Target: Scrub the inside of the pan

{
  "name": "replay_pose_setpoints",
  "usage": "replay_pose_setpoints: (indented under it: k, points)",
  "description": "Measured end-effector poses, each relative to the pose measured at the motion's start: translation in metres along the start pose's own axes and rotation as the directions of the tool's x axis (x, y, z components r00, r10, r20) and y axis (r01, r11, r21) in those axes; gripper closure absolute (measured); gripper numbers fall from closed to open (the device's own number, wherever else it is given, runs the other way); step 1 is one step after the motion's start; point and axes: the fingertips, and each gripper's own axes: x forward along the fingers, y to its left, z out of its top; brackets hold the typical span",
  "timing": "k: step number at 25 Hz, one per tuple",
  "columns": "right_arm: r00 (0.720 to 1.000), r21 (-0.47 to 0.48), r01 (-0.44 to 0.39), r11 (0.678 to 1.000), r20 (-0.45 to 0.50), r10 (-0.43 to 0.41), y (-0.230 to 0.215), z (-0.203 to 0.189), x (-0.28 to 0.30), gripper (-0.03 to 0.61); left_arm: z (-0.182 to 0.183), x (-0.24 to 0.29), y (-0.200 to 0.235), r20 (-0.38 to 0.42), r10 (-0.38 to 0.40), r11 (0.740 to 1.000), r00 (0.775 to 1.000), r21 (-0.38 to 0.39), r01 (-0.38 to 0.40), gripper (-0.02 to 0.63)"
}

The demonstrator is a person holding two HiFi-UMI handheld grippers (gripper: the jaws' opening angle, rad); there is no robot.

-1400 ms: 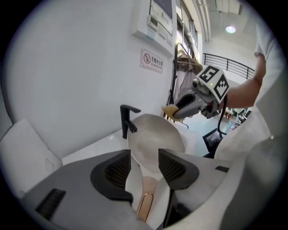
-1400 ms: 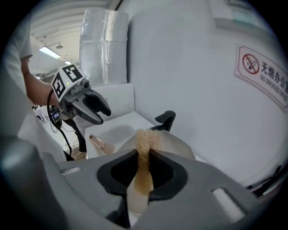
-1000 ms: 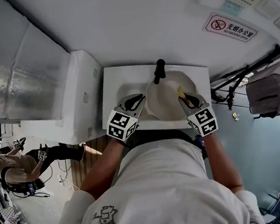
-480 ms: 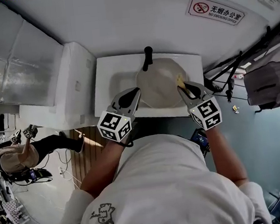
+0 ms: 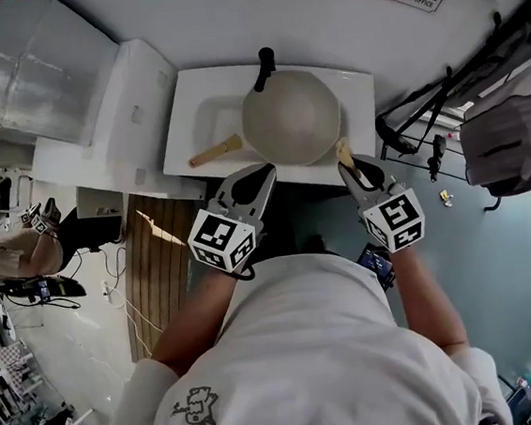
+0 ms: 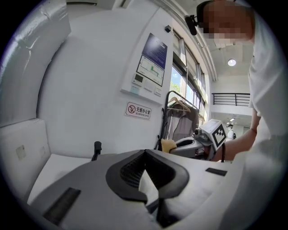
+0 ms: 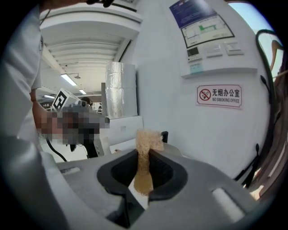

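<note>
The pan (image 5: 290,117) sits on the right half of a white worktop (image 5: 359,93) that stands against the wall. It is round and shallow, and in the head view its inside is an even, dull cream with no marks that can be made out. A short black handle (image 5: 264,65) sticks out from its far rim toward the wall. Just left of the pan a wooden-handled tool (image 5: 215,152) lies flat on the worktop, its inner end close against the pan's rim.

Both grippers are held at the near edge of the worktop, outside the pan. The left gripper (image 6: 145,155) has its jaws pressed together with nothing between them, and its tip points toward the pan's near-left side. The right gripper (image 7: 144,155) is clamped on a tan, coarse sponge (image 7: 145,141) that stands up out of its jaws. In the head view the sponge is by the pan's near-right rim; whether it touches the pan cannot be told.
</note>
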Motion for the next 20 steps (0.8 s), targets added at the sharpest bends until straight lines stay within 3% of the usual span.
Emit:
replay_pose_setpoints:
  k: [7,15,20]
  points:
    - [0.998,0.009,-0.042,0.999,0.038,0.041,0.040,-0.012,-0.043,0.518,-0.014,-0.044,-0.047,-0.001,0.039,0.999,0.999,0.026,-0.039,0.611]
    - [0.998,-0.004,-0.033,0.999,0.058,0.033,0.082,0.000,-0.049,0.518,-0.018,-0.084,-0.046,0.018,0.028,0.999,0.999,0.044,-0.028,0.611]
    - [0.997,0.019,0.023,1.000,0.075,-0.025,0.107,0.014,-0.050,0.518,-0.016,-0.121,-0.035,0.019,0.000,0.998,1.000,0.057,-0.001,0.612]
